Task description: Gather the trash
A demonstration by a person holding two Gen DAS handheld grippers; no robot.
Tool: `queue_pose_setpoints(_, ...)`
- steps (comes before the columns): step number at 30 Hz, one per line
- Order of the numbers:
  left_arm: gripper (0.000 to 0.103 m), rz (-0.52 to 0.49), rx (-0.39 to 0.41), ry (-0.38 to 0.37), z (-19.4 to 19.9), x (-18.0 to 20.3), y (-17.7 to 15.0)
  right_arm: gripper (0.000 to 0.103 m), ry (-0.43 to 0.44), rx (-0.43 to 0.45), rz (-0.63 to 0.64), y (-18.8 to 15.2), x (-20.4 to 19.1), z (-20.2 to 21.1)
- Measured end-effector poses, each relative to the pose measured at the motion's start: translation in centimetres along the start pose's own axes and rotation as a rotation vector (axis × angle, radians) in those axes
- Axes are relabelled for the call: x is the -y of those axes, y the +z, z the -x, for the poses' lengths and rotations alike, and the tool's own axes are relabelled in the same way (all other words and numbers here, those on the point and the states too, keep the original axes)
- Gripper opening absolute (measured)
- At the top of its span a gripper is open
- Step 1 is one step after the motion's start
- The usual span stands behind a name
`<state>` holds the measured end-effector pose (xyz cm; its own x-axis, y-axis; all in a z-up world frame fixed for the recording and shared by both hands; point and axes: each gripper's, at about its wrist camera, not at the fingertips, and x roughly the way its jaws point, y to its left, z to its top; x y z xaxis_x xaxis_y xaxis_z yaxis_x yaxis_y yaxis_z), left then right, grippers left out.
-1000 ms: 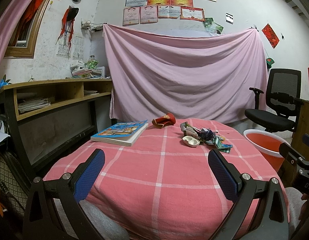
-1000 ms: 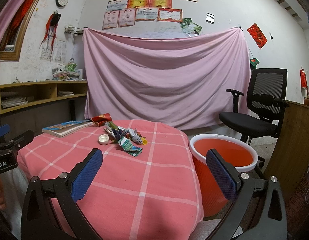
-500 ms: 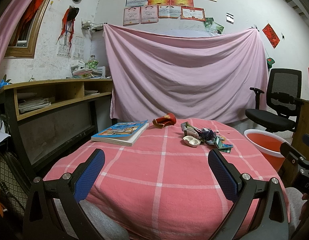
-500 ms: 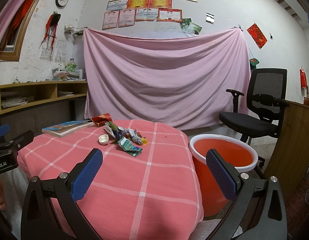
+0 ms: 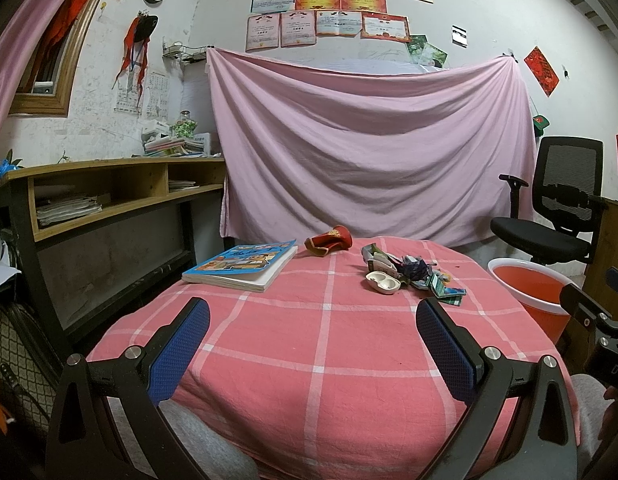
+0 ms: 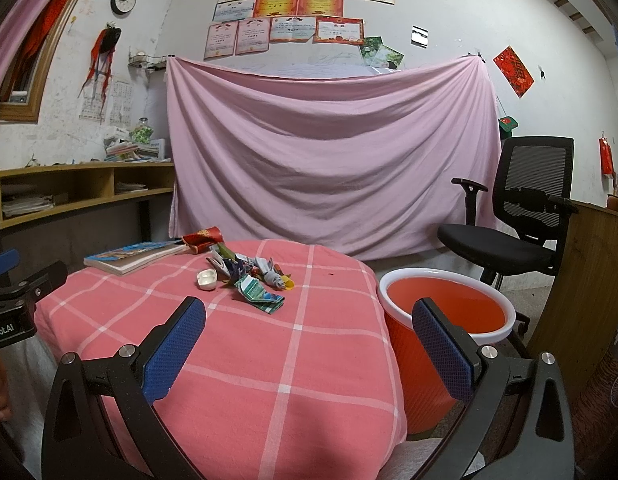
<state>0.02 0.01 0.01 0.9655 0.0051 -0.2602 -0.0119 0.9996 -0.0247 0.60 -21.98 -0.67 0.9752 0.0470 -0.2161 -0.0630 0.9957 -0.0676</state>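
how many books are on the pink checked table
1. The book lies flat on the table's far left part, just left of the red crumpled packet. The pile of wrappers could hide something, but no second book shows.

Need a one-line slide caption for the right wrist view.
Open right gripper over a pink checked table, wrapper pile ahead, red bin beside it.

Pink tablecloth (image 5: 321, 344) with white checks, orange bucket (image 6: 445, 312), blue-padded tongs (image 5: 313, 340).
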Motion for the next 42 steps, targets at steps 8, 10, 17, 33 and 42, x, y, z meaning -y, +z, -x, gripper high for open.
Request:
queue_pose_setpoints(8, 0.101, 0.001, 0.000, 0.000, 0.0, 0.0, 0.0, 0.103, 0.000, 0.000, 0.000, 0.0, 0.0, 0.0)
queue_pose_setpoints(10, 0.101, 0.000, 0.000, 0.000, 0.0, 0.0, 0.0, 0.103, 0.000, 0.000, 0.000, 0.0, 0.0, 0.0)
queue_pose_setpoints(17, 0.101, 0.000, 0.000, 0.001, 0.0, 0.0, 0.0, 0.103, 0.000, 0.001, 0.000, 0.0, 0.0, -0.1)
queue_pose_setpoints(33, 0.101, 0.006, 0.075, 0.011, 0.8, -0.4, 1.5, 0.103, -0.005, 0.047, -0.024, 1.7, 1.0, 0.2)
queue_pose_setpoints(42, 0.101, 0.050, 0.115, 0.011, -2.3, -0.5, 4.3, 0.103, 0.015, 0.122, -0.002, 4.0, 2.0, -2.1)
